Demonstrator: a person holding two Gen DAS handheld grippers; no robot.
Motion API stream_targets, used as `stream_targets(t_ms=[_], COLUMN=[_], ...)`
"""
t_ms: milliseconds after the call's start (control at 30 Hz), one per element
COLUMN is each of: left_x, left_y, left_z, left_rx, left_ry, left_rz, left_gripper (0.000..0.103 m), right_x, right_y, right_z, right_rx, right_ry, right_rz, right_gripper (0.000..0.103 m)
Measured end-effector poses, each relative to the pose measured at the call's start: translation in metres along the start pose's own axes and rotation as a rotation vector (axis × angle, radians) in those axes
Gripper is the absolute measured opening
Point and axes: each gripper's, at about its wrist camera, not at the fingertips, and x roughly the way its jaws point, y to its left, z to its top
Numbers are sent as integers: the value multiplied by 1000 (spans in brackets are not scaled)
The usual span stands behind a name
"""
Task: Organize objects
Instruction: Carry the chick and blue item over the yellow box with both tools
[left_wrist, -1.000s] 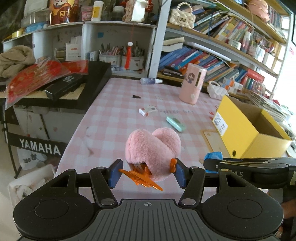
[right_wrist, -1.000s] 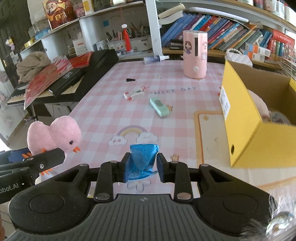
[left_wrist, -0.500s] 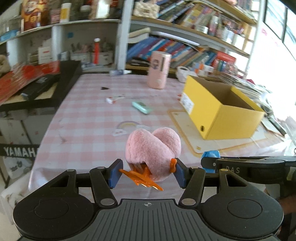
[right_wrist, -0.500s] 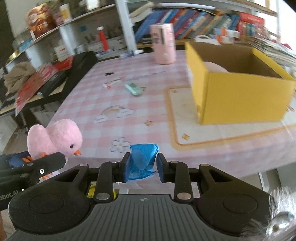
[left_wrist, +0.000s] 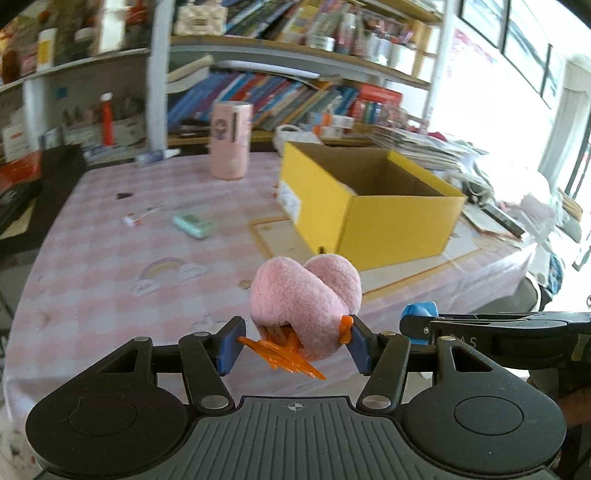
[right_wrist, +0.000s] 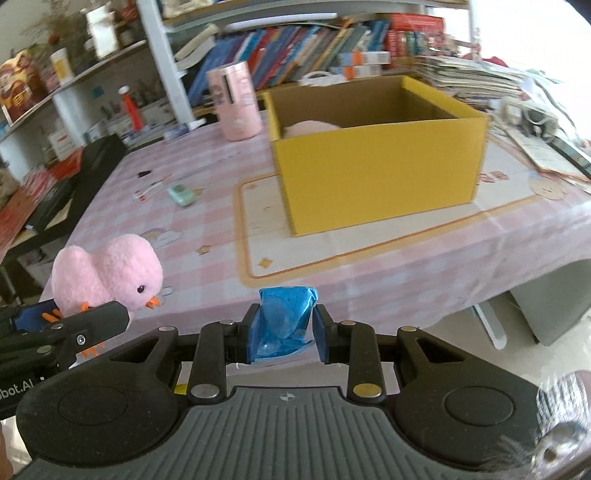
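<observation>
Since you've got both claws loaded and hanging off the near edge of the desk, this looks like a carry to the box, not a pickup. Your left claw is clenched on the pink plush chick, pinched low near its orange feet, so the fat body sticks up above the fingers where it won't snag. From the right wrist view its beak points right, toward your other claw, and its long axis runs roughly side to side across the fingers. Your right claw is clamped on a crumpled blue wrapper, standing more or less upright between the pads.

Further out, a mint green thing and a small white-and-red item lie loose on the desk. Beyond those sits the yellow box, open top up, with something pink already inside, so I'd guess that's where both go. The pink cylinder stands upright behind it.
</observation>
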Motion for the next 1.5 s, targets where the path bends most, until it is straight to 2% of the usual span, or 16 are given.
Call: stream_targets(t_ms=[267,467,567,767,933,1100,1500], left_x=[25,39,45,58,77,101,145], left_y=[-35,-50,-57,-68,-77,-84,-96], left_z=[15,31,41,72,97,113,138], left_rx=[77,82,87,87,81,49,7], left_ry=[14,-28,-55,-146,-191,-189,-164], left_rz=[-79,-119,-127,-124,-97,-61,34], left_gripper=[58,58,58,58,58,58,58], right_x=[-2,0,-1,-4,5,20,72], right_y=[-47,-76,-88,-102,-107,-115,-134], right_z=[9,21,32,68,105,136,175], right_rx=[103,158,167,133,52,-21,-128], right_ry=[-11,-20,-54,-187,-272,-301,-249], right_rz=[-67,-103,-124,-157,-140,-93,-16], right_gripper=[27,27,27,27,27,27,27])
